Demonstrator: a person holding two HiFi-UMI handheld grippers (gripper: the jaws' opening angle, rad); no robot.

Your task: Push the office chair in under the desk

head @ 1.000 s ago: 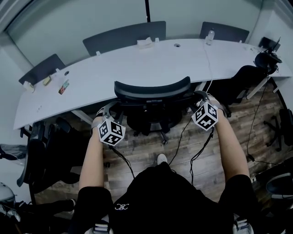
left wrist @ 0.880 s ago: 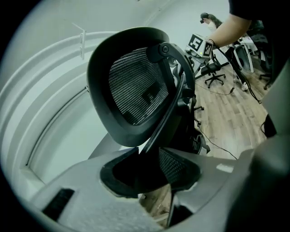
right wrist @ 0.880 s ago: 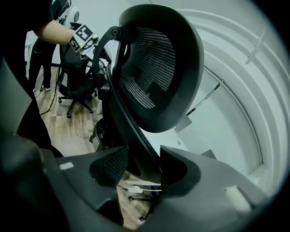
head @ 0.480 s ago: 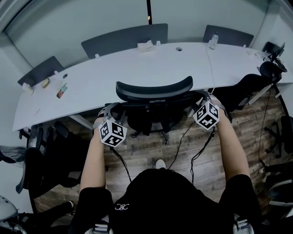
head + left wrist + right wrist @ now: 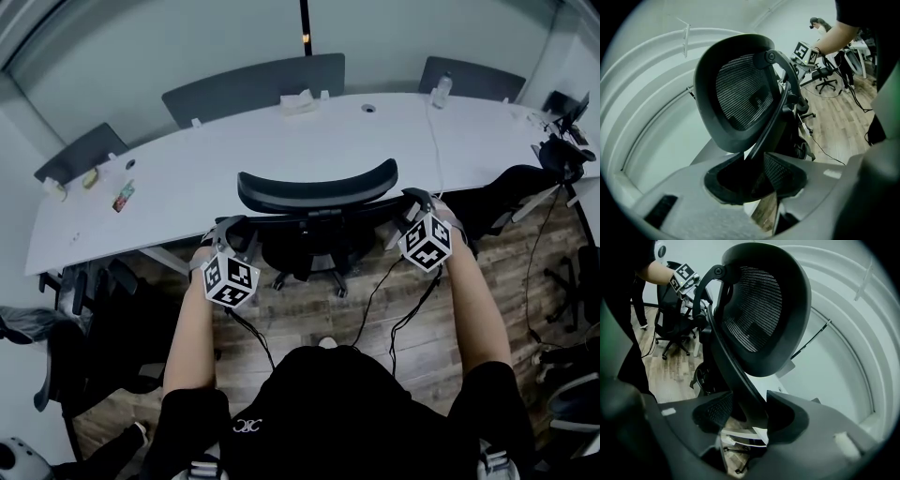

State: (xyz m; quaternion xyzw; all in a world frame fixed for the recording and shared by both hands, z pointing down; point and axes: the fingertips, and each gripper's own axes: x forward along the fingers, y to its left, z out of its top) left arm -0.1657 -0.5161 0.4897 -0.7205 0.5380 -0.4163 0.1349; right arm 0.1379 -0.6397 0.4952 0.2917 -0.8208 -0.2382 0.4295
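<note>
Desk (image 5: 281,150), long, white and curved, spans the head view from left to right above a wood-plank floor (image 5: 309,314). Three dark chairs (image 5: 253,89) stand along its far side against a pale wall. Office chair (image 5: 317,187), black with a mesh backrest, stands on the near side at the middle of the desk. Seen from above, the top of its backrest overlaps the desk's near edge, and its wheeled base (image 5: 309,272) rests on the floor just below that edge. How far the seat reaches under the desktop cannot be told.

The person stands behind the chair with both forearms stretched forward, one to each side of the backrest. Left gripper (image 5: 228,228) meets the left side of the chair's back frame, its marker cube (image 5: 230,281) facing up. In the left gripper view a dark bar of the frame runs up between the two jaws, which are clamped on it. Right gripper (image 5: 417,202) meets the right side of the frame. In the right gripper view its jaws likewise close on a curved frame bar below the mesh, standing somewhat wider than those of the left.

Black cables (image 5: 375,291) trail from both grippers down toward the person. On the desktop, well apart from the chair, stand a clear bottle (image 5: 442,89) near the right end and a pale box (image 5: 300,101) at the far edge. A few small items (image 5: 122,195) lie toward the left end.
</note>
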